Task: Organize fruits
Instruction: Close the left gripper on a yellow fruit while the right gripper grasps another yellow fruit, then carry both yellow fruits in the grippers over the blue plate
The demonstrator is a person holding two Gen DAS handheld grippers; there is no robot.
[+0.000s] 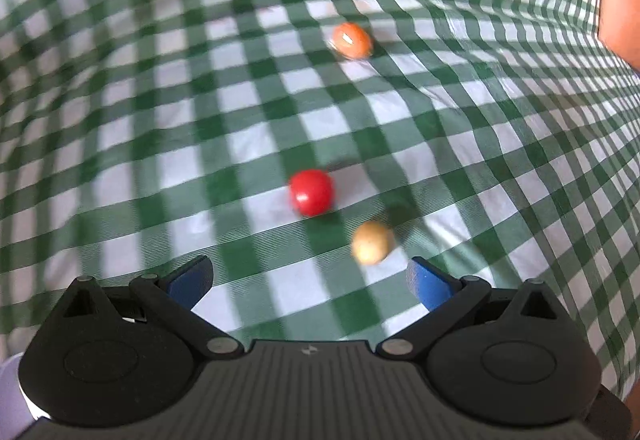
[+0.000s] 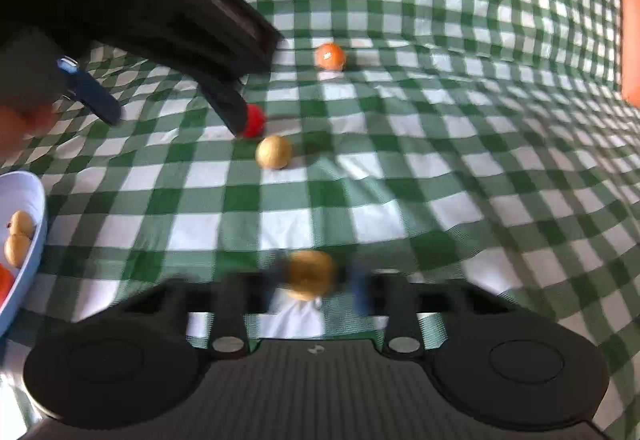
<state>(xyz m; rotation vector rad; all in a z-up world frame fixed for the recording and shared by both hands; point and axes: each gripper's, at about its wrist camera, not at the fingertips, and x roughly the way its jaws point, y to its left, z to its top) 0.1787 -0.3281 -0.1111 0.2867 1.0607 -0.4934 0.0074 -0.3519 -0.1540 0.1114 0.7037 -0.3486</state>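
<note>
In the left wrist view my left gripper [image 1: 310,282] is open and empty above the green checked cloth. Ahead of it lie a red fruit [image 1: 311,192], a tan fruit [image 1: 373,242] close to its right finger, and an orange fruit [image 1: 352,40] farther off. In the right wrist view my right gripper [image 2: 316,282] is shut on a tan fruit [image 2: 310,274], though the view is blurred. The left gripper [image 2: 176,116] shows there at upper left, open, its near finger partly hiding the red fruit [image 2: 255,120]. The other tan fruit [image 2: 273,152] and the orange fruit [image 2: 329,56] lie beyond.
A pale blue bowl [image 2: 34,224] sits at the left edge of the right wrist view with two tan fruits [image 2: 18,236] and something orange-red in it. The cloth is wrinkled. An orange surface [image 2: 630,40] lies past its right edge.
</note>
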